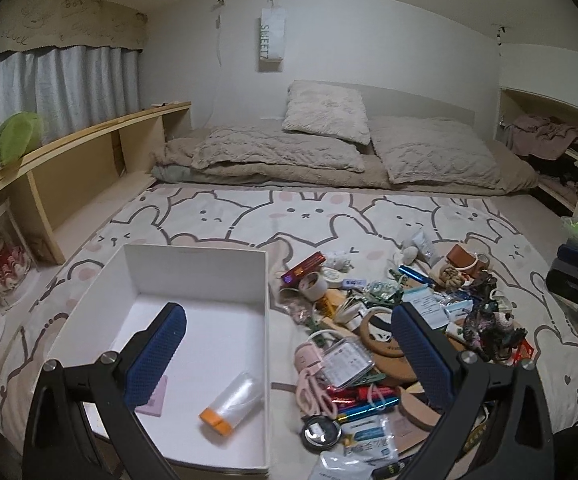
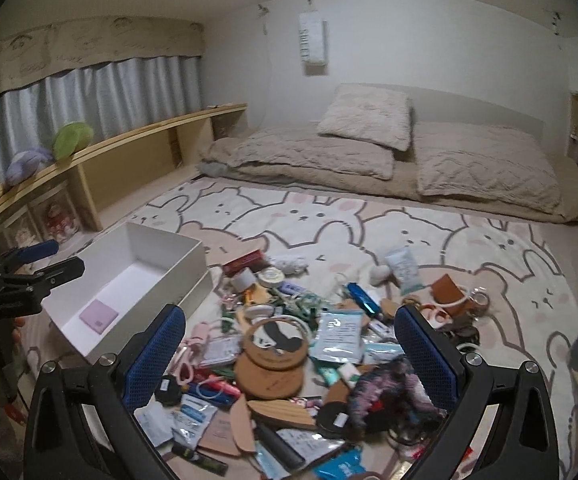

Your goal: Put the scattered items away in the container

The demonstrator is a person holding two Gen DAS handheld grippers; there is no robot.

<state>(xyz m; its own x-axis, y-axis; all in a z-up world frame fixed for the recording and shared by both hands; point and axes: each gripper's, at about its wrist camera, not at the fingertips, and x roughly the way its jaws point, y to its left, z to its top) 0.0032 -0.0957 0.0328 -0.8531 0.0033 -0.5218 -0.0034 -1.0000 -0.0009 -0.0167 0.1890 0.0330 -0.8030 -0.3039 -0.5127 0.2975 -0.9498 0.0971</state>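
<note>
A white open box (image 1: 209,280) sits on the bunny-print rug, also in the right wrist view (image 2: 149,256). Inside lie a clear tube with an orange cap (image 1: 231,402) and a pink pad (image 1: 154,398), which also shows in the right wrist view (image 2: 99,316). A pile of small items (image 1: 389,320) is scattered right of the box: pink scissors (image 1: 315,390), cork coasters (image 2: 273,364), a blue cylinder (image 2: 363,298), packets, tape rolls. My left gripper (image 1: 289,356) is open and empty, above the box's right wall. My right gripper (image 2: 289,356) is open and empty over the pile.
The rug (image 1: 249,216) covers the floor. Beige bedding and pillows (image 1: 329,148) lie at the back. A wooden shelf (image 1: 89,152) runs along the left with plush toys. The other gripper shows at each view's edge (image 1: 577,276), (image 2: 29,276).
</note>
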